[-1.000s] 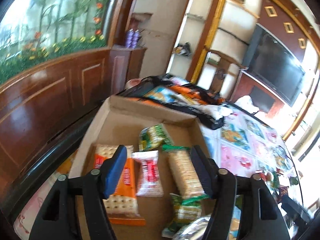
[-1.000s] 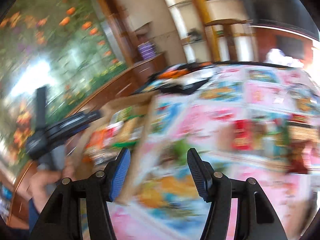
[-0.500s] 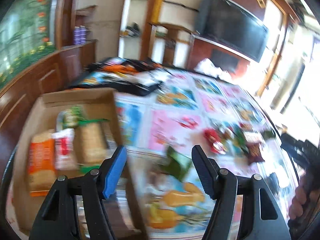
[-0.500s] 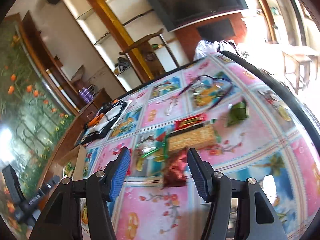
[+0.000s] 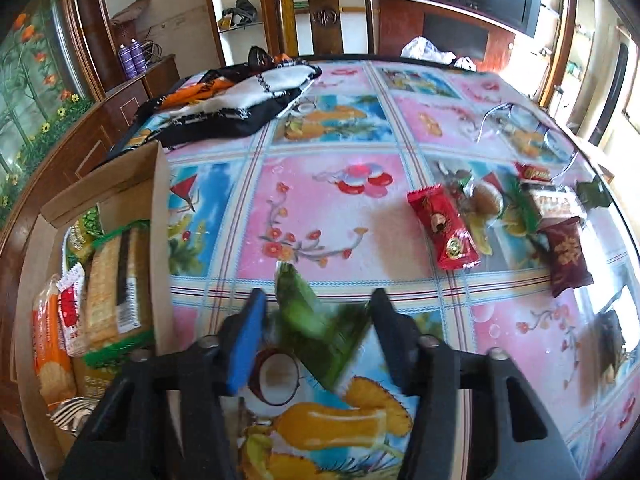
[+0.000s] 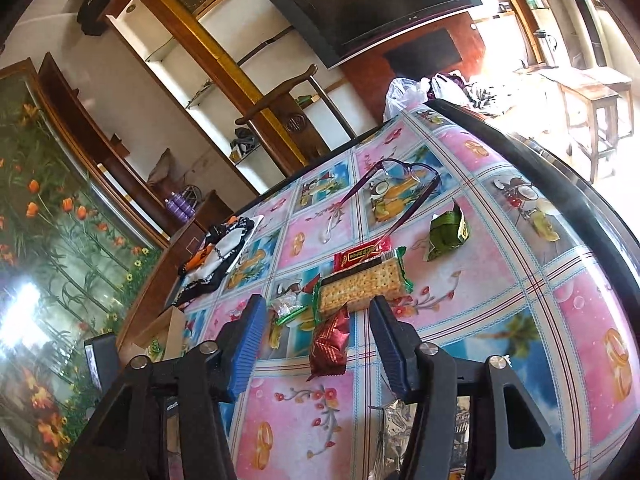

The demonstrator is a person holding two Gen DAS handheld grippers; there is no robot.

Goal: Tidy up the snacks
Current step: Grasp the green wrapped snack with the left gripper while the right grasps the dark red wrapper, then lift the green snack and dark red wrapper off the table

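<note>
My left gripper (image 5: 316, 340) points down at the flowered tablecloth. Its jaws are closing around a blurred green packet (image 5: 316, 324), and the pads do not clearly press on it. A cardboard box (image 5: 160, 216) just to its left holds a cracker packet (image 5: 116, 280), an orange packet (image 5: 48, 340) and a small red-and-white one (image 5: 70, 312). My right gripper (image 6: 316, 344) is also closing, with a dark red packet (image 6: 330, 344) lying loose on the table between its fingers. Beyond it lie a cracker packet (image 6: 360, 284), a red bar (image 6: 362, 256) and a green packet (image 6: 448, 232).
A red packet (image 5: 442, 228) and a clear-wrapped snack (image 5: 484, 200) lie right of centre. Glasses (image 6: 384, 192) rest farther back, and a black-and-white bag (image 5: 240, 104) lies behind the box. A wooden chair (image 5: 320, 12) stands at the far side. The table's dark rim (image 6: 560, 184) curves on the right.
The left wrist view swung from over the box to the table, and the green packet now sits between narrower jaws. The right gripper turned to the snacks, and its jaws narrowed around the dark red packet.
</note>
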